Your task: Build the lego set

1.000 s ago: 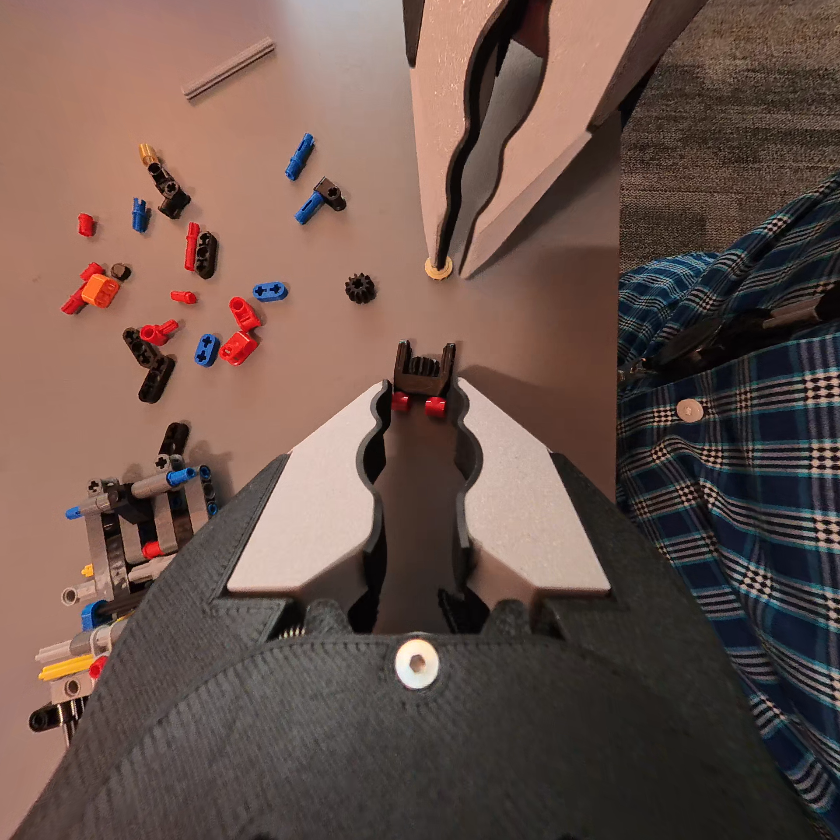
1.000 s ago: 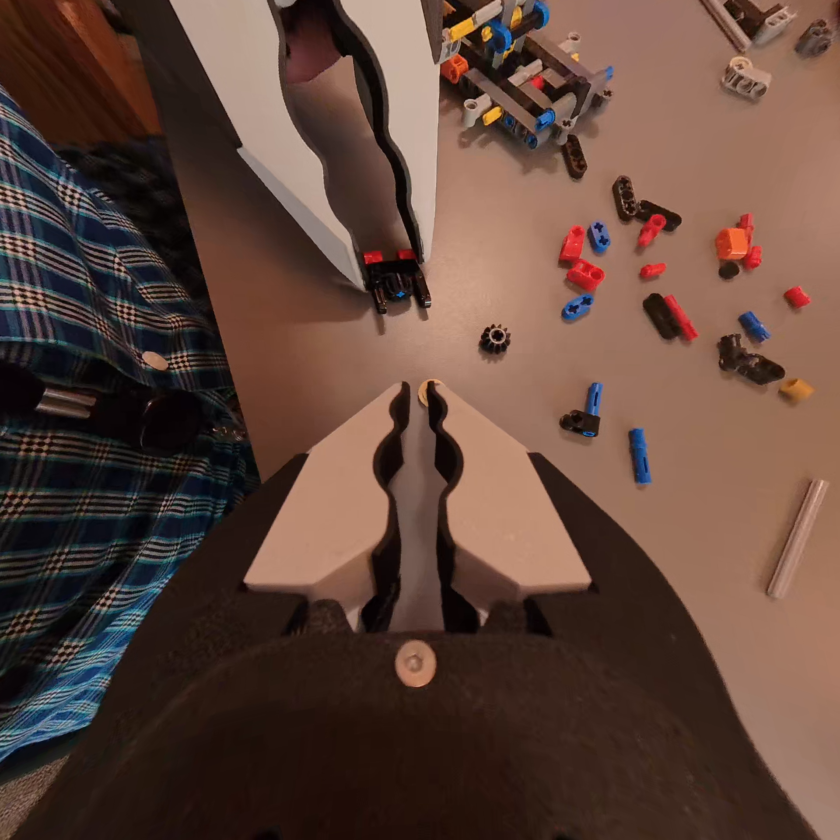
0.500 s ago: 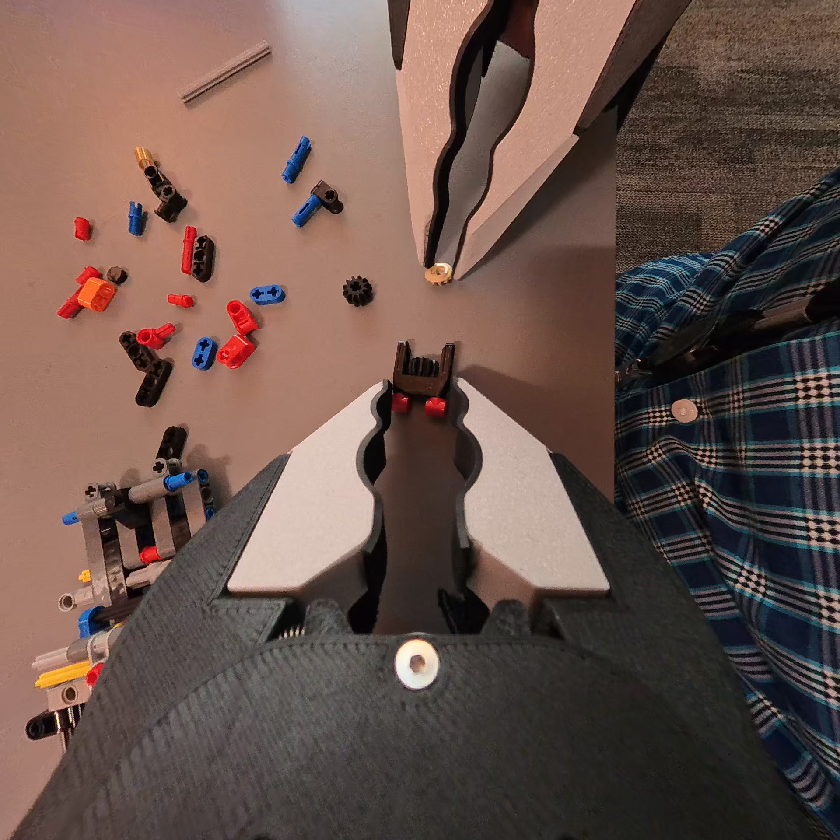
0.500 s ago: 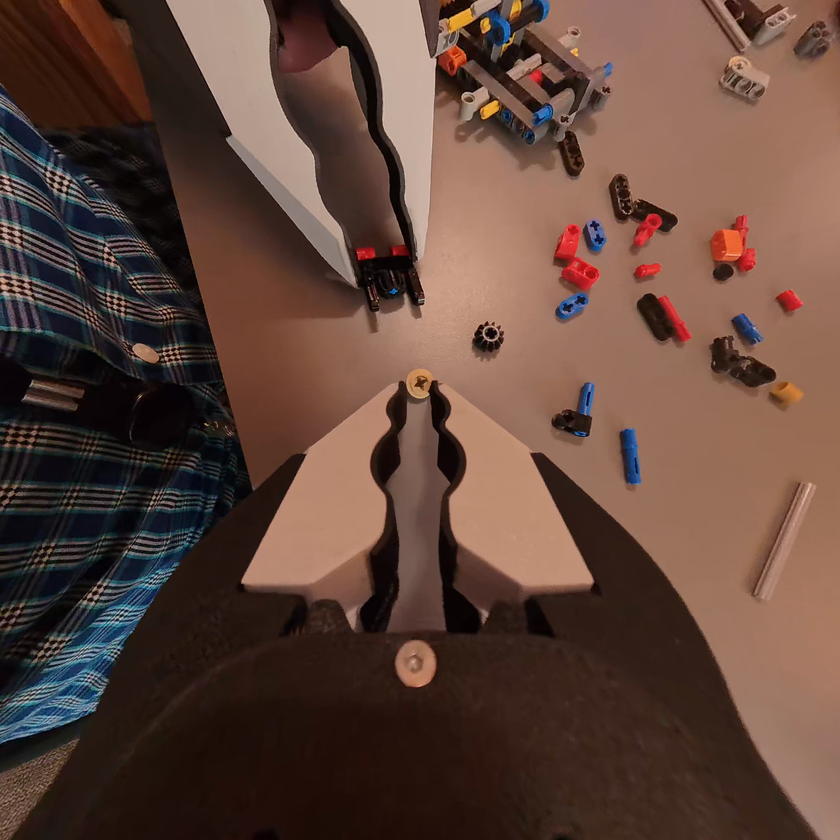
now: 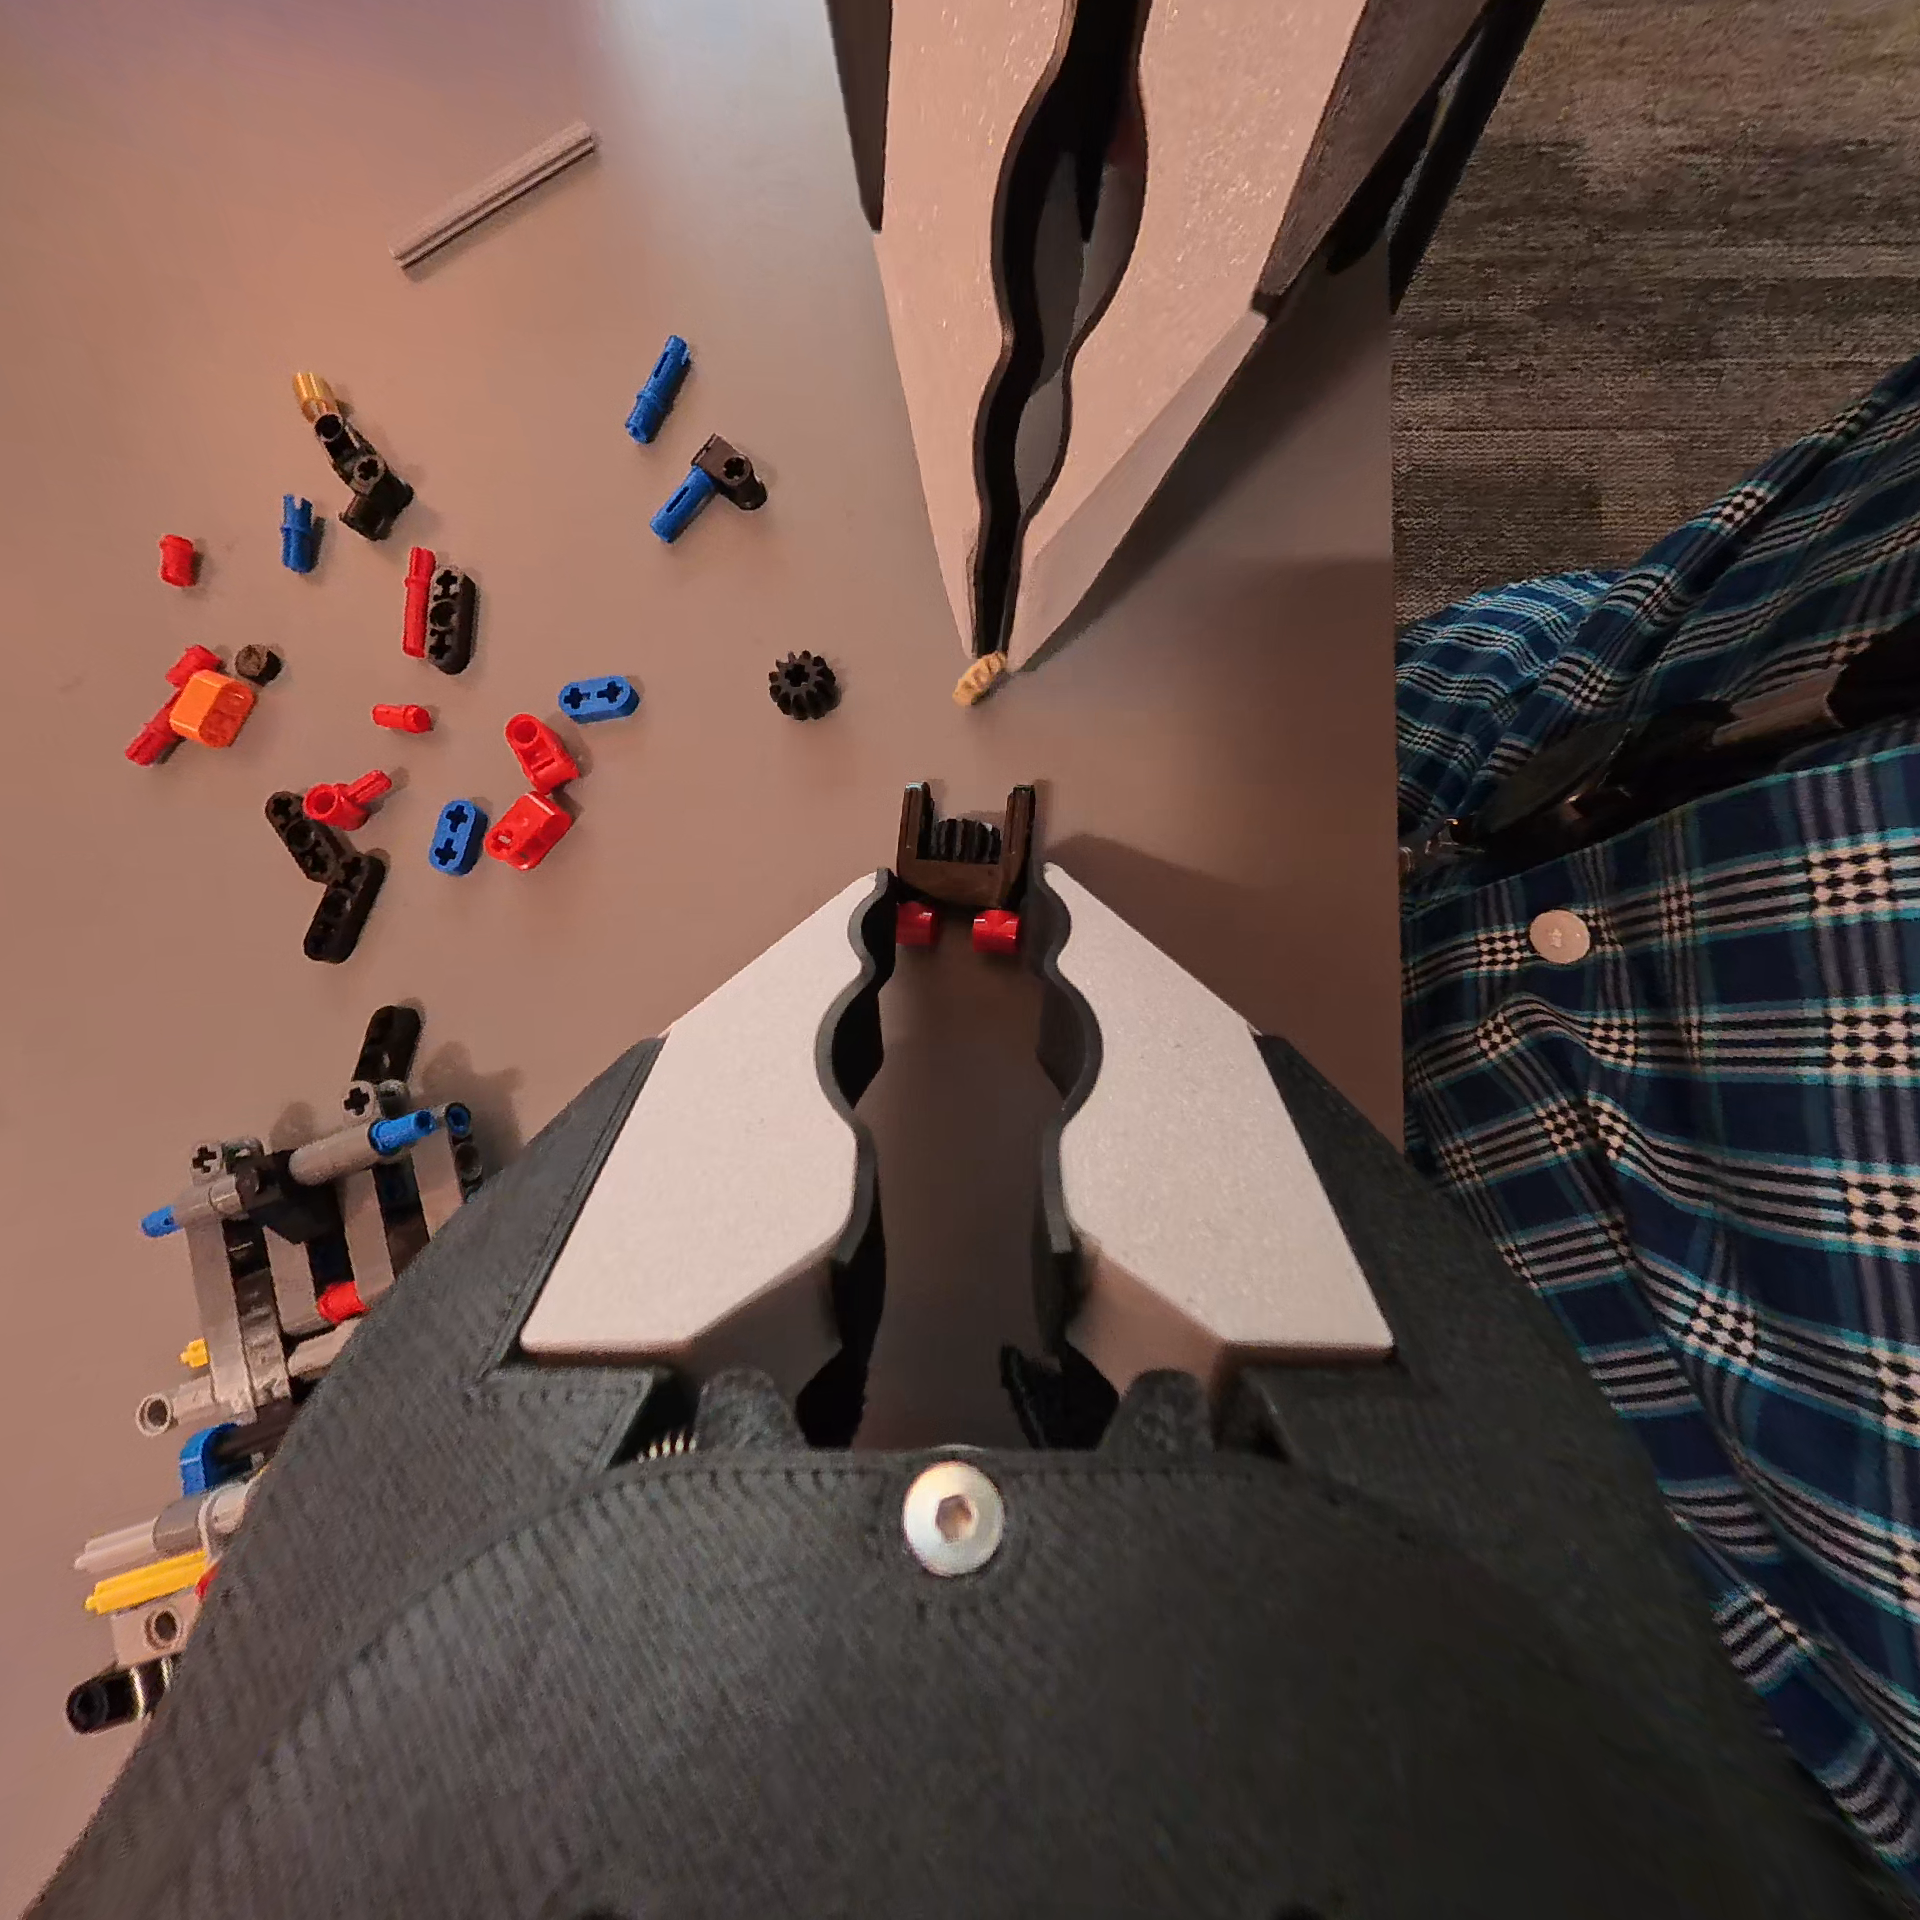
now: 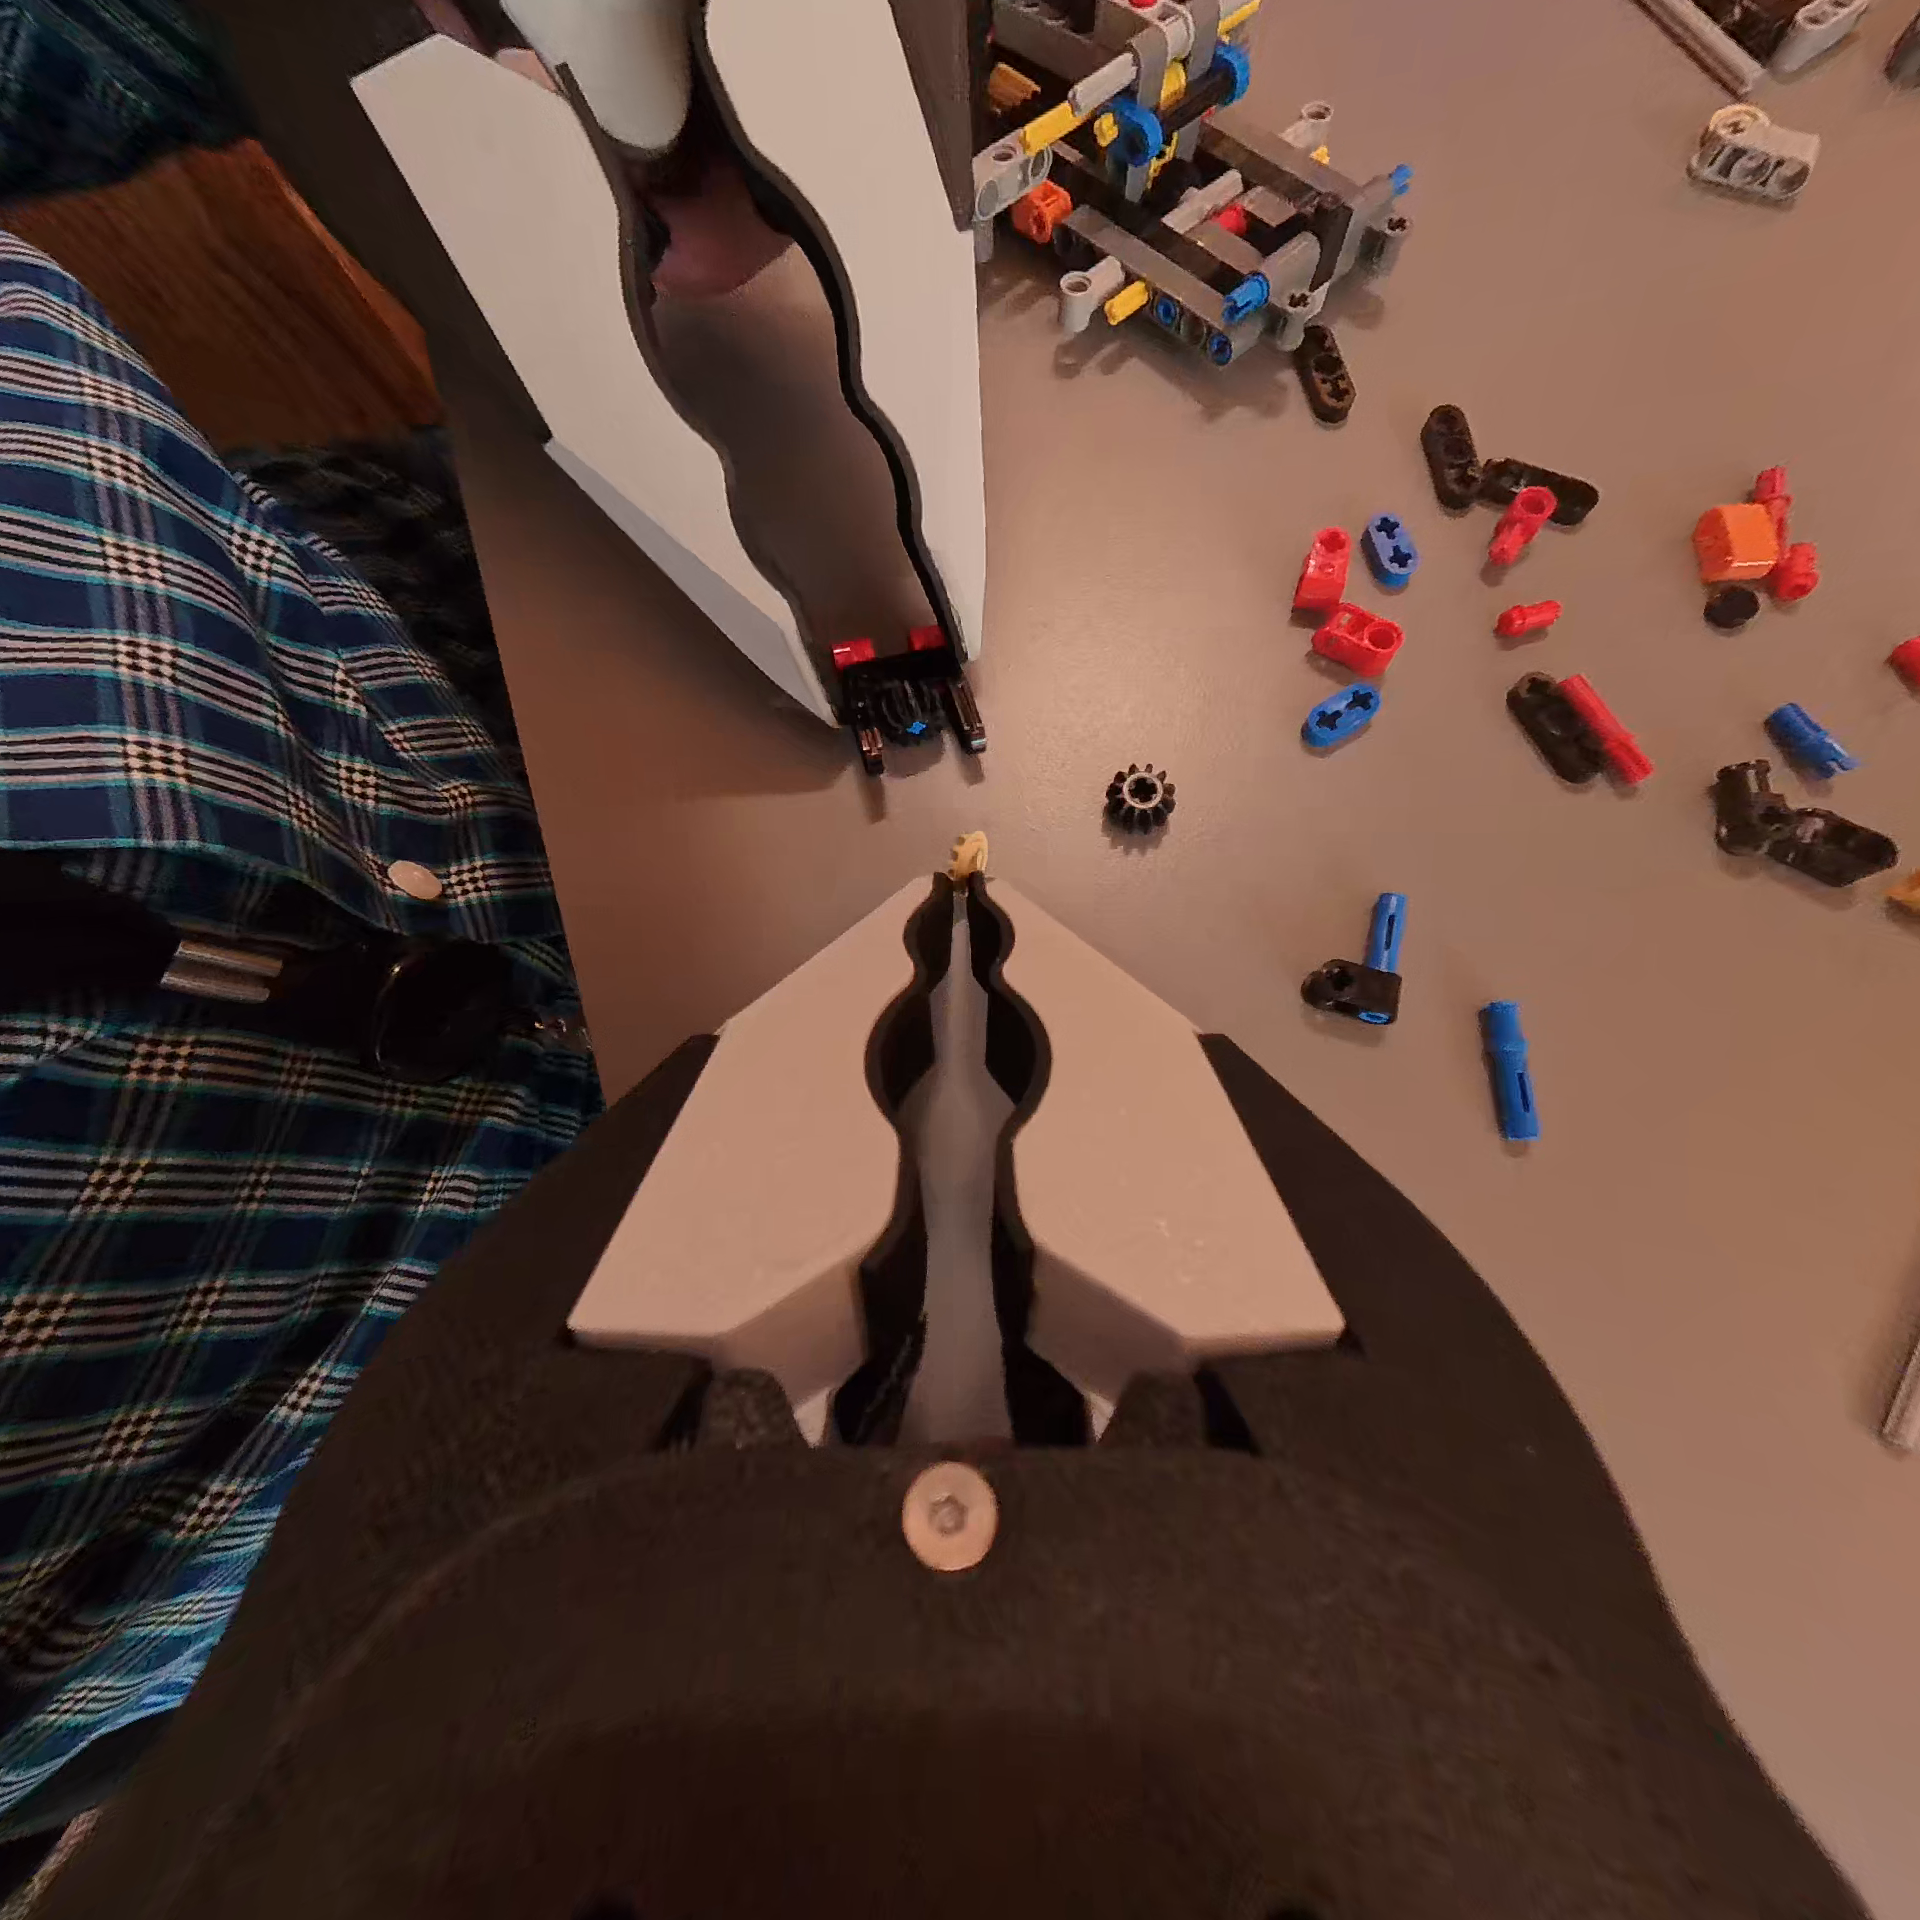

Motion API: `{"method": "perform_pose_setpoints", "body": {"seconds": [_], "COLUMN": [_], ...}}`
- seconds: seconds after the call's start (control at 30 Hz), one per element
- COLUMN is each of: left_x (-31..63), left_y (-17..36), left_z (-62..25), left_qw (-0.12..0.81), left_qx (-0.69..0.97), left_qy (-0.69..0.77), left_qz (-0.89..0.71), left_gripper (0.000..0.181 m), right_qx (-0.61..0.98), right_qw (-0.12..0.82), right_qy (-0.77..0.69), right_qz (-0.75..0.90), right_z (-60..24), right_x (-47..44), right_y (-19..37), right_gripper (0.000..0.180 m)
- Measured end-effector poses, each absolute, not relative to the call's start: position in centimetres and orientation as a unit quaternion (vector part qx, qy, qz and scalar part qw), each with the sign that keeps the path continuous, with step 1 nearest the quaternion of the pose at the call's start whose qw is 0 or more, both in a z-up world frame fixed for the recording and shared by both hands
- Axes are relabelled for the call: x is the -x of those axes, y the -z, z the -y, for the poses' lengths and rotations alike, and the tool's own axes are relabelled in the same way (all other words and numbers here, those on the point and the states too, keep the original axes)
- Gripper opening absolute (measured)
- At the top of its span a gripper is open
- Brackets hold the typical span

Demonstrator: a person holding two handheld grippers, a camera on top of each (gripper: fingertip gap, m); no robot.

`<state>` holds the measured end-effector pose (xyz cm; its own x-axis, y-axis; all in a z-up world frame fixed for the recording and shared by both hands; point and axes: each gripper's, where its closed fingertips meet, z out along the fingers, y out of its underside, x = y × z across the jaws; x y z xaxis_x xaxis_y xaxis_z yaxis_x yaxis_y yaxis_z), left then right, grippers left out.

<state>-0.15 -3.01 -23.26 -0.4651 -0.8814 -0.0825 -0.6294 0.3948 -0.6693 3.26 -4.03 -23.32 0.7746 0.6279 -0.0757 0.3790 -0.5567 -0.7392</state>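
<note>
My left gripper (image 5: 961, 883) is shut on a small black bracket assembly (image 5: 964, 847) with a black gear and two red pins, held just above the table; it also shows in the right wrist view (image 6: 909, 701). My right gripper (image 6: 961, 883) is shut on a small tan gear (image 6: 968, 854), pinched edge-on at the fingertips; it also shows in the left wrist view (image 5: 979, 681). The two held parts face each other a short way apart. A loose black gear (image 6: 1140, 798) lies between them, slightly aside.
A partly built grey, black and blue frame (image 6: 1195, 208) stands behind the left gripper. Loose red, blue and black pins and connectors (image 6: 1455, 644) are scattered on the table. A grey axle (image 5: 494, 194) lies far off. A person's plaid shirt (image 5: 1662, 1039) is at the table edge (image 5: 1392, 582). The left gripper's tips are roughly 4 cm from the right gripper's.
The right gripper has lifted the tan gear off the table and turned it from flat to edge-on. The left gripper has held still with its bracket assembly.
</note>
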Motion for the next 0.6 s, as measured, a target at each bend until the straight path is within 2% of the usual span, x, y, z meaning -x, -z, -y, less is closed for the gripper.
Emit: {"method": "perform_pose_setpoints", "body": {"seconds": [0.37, 0.6], "left_x": [0.1, 0.3], "left_y": [23.2, 23.3], "left_z": [3.1, 3.4], "left_qw": [0.233, 0.227], "left_qx": [0.443, 0.416], "left_qy": [0.275, 0.264], "left_qz": [-0.821, -0.84], "left_gripper": [0.023, 0.023], "right_qx": [0.855, 0.854], "right_qw": [0.371, 0.331], "right_qy": [-0.228, -0.267], "right_qz": [0.282, 0.301], "right_z": [3.9, 3.9], "right_x": [-2.6, -1.8], "right_y": [22.1, 22.7], "right_gripper": [0.0, 0.0]}}
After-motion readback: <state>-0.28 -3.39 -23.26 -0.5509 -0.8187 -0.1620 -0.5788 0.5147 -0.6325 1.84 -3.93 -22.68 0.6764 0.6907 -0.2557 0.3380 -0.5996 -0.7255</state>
